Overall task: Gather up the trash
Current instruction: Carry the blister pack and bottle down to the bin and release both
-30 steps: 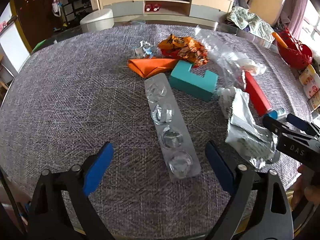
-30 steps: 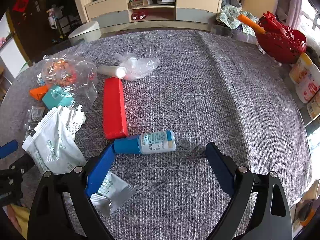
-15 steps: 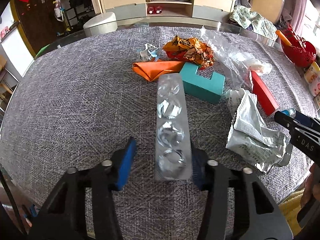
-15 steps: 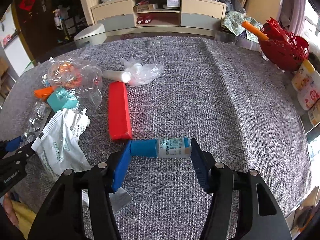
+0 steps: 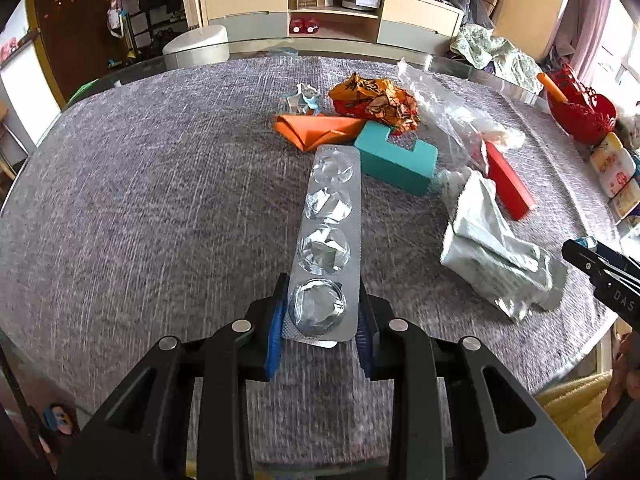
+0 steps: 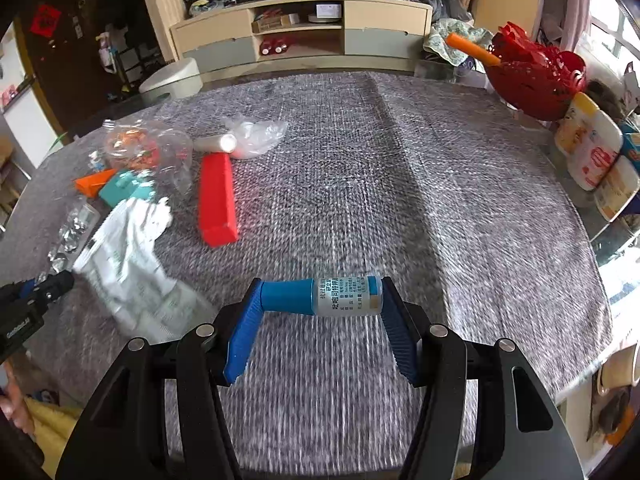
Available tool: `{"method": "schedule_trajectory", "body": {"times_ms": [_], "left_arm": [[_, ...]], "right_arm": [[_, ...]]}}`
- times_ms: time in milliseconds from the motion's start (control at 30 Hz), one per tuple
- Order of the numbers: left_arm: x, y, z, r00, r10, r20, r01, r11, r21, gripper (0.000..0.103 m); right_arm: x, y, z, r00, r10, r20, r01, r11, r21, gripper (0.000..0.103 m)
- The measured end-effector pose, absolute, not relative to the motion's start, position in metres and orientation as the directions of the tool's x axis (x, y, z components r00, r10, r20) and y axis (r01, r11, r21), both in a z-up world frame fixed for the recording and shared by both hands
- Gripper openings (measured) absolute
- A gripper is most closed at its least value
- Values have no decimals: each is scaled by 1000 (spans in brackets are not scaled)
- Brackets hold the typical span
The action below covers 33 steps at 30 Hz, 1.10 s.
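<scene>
My left jaws clamp the near end of an empty silver blister strip (image 5: 326,248); my right jaws pinch a small blue-capped bottle (image 6: 320,296) end to end, both near the tabletop's (image 6: 400,184) front edge. Collecting has barely begun, I judge: a crumpled foil pouch (image 5: 492,248), red box (image 6: 216,200), teal block (image 5: 396,160) and wrappers remain mid-tabletop.

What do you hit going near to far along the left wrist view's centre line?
left gripper shut on blister pack → teal block → orange paper → crumpled orange wrapper → TV cabinet
</scene>
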<state>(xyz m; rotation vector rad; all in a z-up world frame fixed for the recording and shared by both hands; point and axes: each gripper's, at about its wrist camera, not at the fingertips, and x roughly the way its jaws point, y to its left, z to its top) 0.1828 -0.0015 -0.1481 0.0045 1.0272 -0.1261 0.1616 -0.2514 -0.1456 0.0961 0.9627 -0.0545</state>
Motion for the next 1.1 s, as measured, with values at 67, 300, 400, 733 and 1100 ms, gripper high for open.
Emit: {"method": "schedule_trajectory", "body": {"times_ms": [67, 300, 400, 733, 1100], "left_arm": [[171, -1, -143, 516, -108, -850, 109, 992, -60, 28], [114, -1, -114, 543, -150, -826, 149, 986, -81, 28], [87, -1, -100, 559, -158, -814, 160, 984, -81, 28], [7, -6, -105, 549, -181, -816, 195, 977, -85, 28], [-38, -18, -172, 431, -240, -870, 234, 961, -149, 28]], "right_arm": [[153, -250, -140, 580, 3, -814, 78, 995, 60, 59], [107, -234, -113, 604, 70, -794, 23, 994, 105, 59], [85, -228, -109, 607, 71, -791, 17, 995, 102, 59], [21, -210, -121, 586, 83, -806, 5, 994, 107, 59], [-11, -189, -180, 494, 135, -859, -23, 990, 142, 59]]}}
